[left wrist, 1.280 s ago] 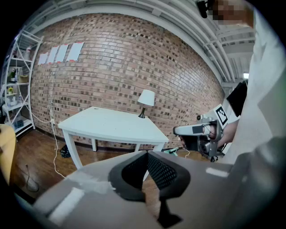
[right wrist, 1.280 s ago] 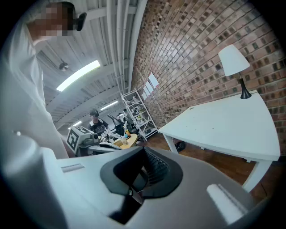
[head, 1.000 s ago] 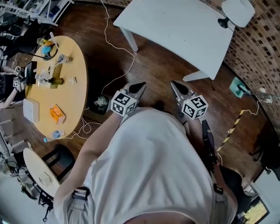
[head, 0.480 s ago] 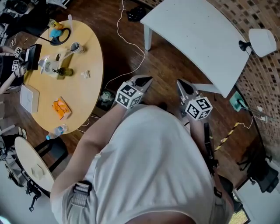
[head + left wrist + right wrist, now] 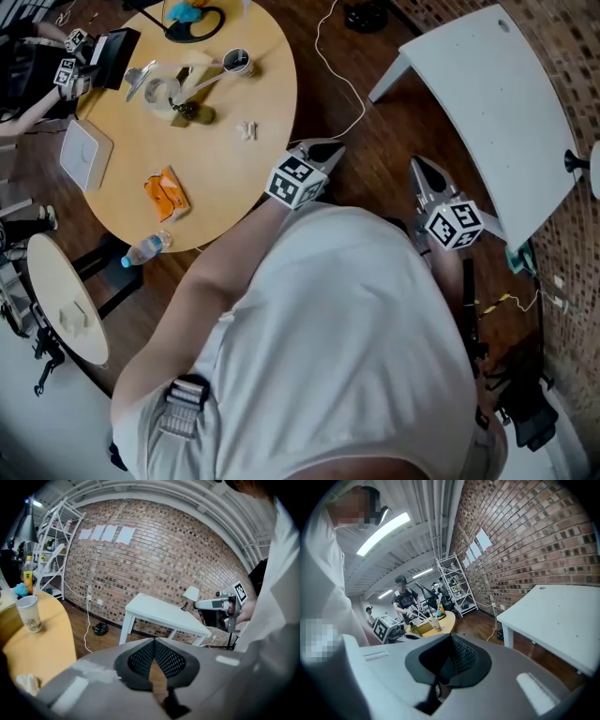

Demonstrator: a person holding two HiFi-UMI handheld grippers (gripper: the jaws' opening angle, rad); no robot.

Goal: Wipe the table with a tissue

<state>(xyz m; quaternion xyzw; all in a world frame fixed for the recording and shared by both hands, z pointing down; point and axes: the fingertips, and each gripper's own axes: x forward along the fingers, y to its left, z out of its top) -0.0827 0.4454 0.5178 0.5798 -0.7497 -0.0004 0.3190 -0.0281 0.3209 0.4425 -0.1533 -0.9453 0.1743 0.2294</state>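
Tissue [image 5: 247, 129], at a best guess, is that small white crumpled wad on the round yellow tabletop [image 5: 225, 178], and neither hand has it. Starting closest in: the left gripper [image 5: 326, 150] has its fingers pressed together on nothing, the mesh pads meeting in its own view. The right gripper [image 5: 421, 167] matches it, fingers closed and empty, tapering to a point over the wooden floor [image 5: 375, 141]. Now the relation that matters: the wad lies ahead and to the left of the left fingers, just inside the tabletop's near edge, while the left fingertips hang just off that edge, near it but not over it. The right fingers are well apart from the wad, on the other side, closer to the white table [image 5: 487, 112]. So the left hand is plainly the nearer one, and I'd say it must open before it can pinch anything. The wad looks bunched, with no clear long axis, so approach angle should matter little. Farther left of the fingers sit an orange packet [image 5: 166, 193] and a flat white box [image 5: 86, 155], and farther on, a paper cup [image 5: 237, 62]. Wiping hasn't begun.
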